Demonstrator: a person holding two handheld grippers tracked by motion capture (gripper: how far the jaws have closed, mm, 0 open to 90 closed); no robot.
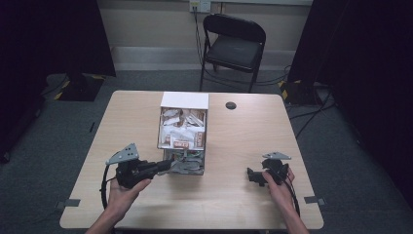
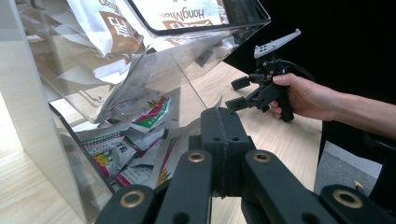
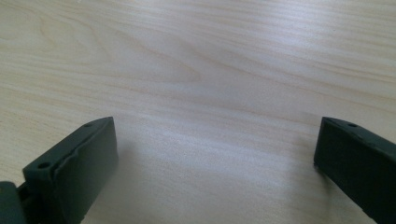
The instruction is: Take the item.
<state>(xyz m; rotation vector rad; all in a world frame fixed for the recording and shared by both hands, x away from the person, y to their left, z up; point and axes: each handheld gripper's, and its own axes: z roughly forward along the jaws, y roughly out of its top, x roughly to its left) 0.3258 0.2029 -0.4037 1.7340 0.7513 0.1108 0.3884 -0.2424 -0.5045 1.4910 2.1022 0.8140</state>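
Clear acrylic box (image 1: 183,134) stands mid-counter (image 1: 234,204) toward the far edge, its two tiers full of snack packets (image 2: 140,119). The clenched left gripper (image 2: 223,122) points into its near opening; the right gripper (image 1: 253,176), released, rests near the right edge.

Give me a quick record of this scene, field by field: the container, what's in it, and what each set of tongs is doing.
container: clear plastic dispenser box on the wooden table
contents: packets, white-and-brown above, colourful ones at the bottom opening
left tongs: jaws shut, tips at the box's lower opening; whether they pinch a packet cannot be told
right tongs: jaws open, over bare table, apart from the box
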